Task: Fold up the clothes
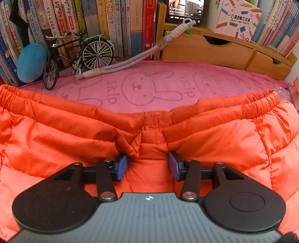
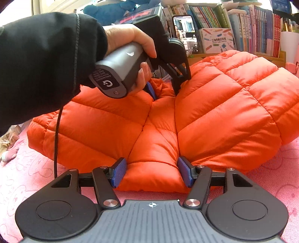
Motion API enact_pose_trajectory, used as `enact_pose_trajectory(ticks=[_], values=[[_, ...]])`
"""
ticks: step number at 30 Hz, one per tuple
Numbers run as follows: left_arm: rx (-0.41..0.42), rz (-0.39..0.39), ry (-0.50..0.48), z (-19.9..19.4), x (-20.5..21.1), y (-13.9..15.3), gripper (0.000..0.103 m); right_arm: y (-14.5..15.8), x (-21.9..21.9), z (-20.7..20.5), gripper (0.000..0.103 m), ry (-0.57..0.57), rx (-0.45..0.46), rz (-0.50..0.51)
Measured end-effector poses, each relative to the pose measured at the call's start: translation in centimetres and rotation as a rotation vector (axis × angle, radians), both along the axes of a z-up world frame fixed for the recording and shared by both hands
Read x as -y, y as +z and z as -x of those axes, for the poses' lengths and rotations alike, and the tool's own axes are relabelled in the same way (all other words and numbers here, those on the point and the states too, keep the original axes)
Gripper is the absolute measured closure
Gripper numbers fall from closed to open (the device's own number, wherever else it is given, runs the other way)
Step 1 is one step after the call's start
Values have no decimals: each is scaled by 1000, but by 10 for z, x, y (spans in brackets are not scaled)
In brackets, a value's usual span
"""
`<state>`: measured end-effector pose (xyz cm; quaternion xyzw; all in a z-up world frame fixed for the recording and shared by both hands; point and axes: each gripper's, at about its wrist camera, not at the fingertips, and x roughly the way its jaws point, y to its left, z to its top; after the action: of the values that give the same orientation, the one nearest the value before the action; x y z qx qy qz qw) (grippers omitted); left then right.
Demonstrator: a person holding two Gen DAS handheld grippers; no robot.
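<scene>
- On the pink rabbit-print towel (image 1: pixel 142 89) lies the orange quilted down garment (image 2: pixel 214 112), spread puffy and wide, its elastic-edged hem (image 1: pixel 257 104) facing the wooden organiser (image 1: pixel 205 50) at the back.
- Your left gripper (image 1: pixel 148 165) points steeply down into the garment near that hem; a pinched-up ridge of orange fabric sits between its blue pads (image 1: pixel 122 166), bunched against the left one. The right pad also meets the fabric, so you have the fold clamped.
- From the right wrist view, your left hand (image 2: pixel 130 48) in a black sleeve (image 2: pixel 41 61) wraps the grey handle, with the left gripper (image 2: pixel 164 89) sunk into the garment's far side.
- Your right gripper (image 2: pixel 152 172) sits at the garment's near edge, where it meets the towel. A padded panel fills the gap between its blue pads (image 2: pixel 117 173), both of which press into it, so this one is also gripping the garment.
- Behind the towel, a model bicycle (image 1: pixel 78 56) stands next to a blue round cushion (image 1: pixel 31 62), and a white cord (image 1: pixel 130 59) runs from the organiser down onto the towel.
- A phone (image 1: pixel 185 10) with a lit screen leans on the organiser, beside a pocket label printer box (image 1: pixel 237 20), with rows of books (image 1: pixel 104 24) behind.
</scene>
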<state>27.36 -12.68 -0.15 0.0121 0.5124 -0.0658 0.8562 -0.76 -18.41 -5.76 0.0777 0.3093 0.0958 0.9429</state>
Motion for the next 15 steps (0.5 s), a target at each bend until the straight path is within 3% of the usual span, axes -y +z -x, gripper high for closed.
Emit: enact_pose_trajectory(ticks=[5, 15], values=[[32, -15, -16, 5, 2, -1, 56, 0, -2, 2, 42, -3, 2, 10], [26, 36, -44, 5, -9, 1, 56, 0, -4, 10, 42, 9, 14, 60]])
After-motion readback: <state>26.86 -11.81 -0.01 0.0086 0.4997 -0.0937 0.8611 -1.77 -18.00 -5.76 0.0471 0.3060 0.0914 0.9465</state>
